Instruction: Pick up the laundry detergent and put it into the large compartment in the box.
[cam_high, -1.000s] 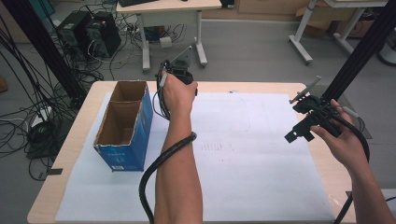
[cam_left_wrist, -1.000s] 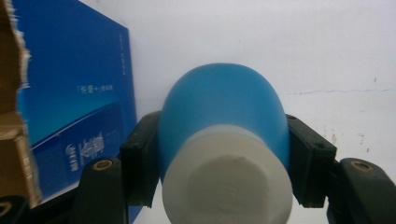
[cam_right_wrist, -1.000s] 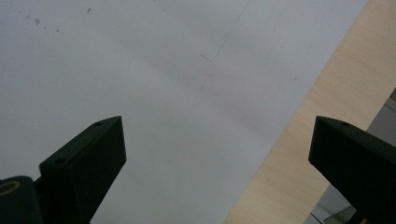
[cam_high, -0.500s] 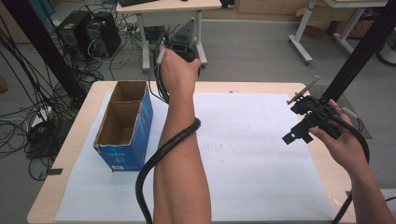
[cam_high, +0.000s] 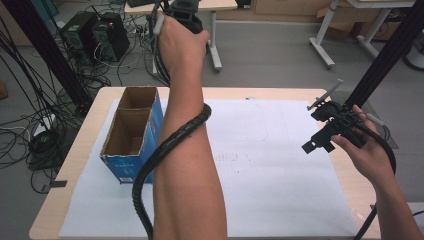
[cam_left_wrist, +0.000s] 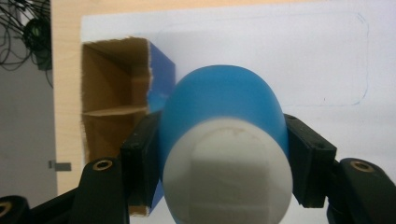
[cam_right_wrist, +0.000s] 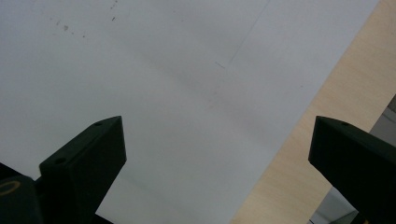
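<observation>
The left gripper (cam_left_wrist: 224, 154) is clenching a blue object with a white end (cam_left_wrist: 224, 140), its two black jaws pressing on the object's left and right flanks. The object is rounded; the white flat end is facing the camera and the blue dome is pointing away, so its long axis is running along the jaws, down toward the table. What the object is cannot be told for sure; it is reading as a small cup or capsule shape.

In the high view the left hand (cam_high: 180, 37) is holding that gripper high, beyond the far edge of the table (cam_high: 75, 150). From there the open cardboard box (cam_high: 132, 127) with blue sides is lying below and toward the person. In the left gripper view the box (cam_left_wrist: 114, 116) is showing just left of the held object, its two compartments open upward, with a cardboard divider between them. The likely next move is a lowering into one compartment, and it turns on shifting the object sideways until it is sitting over an opening rather than over the blue wall. The left hand is clearly the nearer one to the box.

The right gripper (cam_high: 325, 132) is hovering over the table's right side, well apart from the box, its jaws spread wide and empty above the white paper sheet (cam_right_wrist: 163, 93).
</observation>
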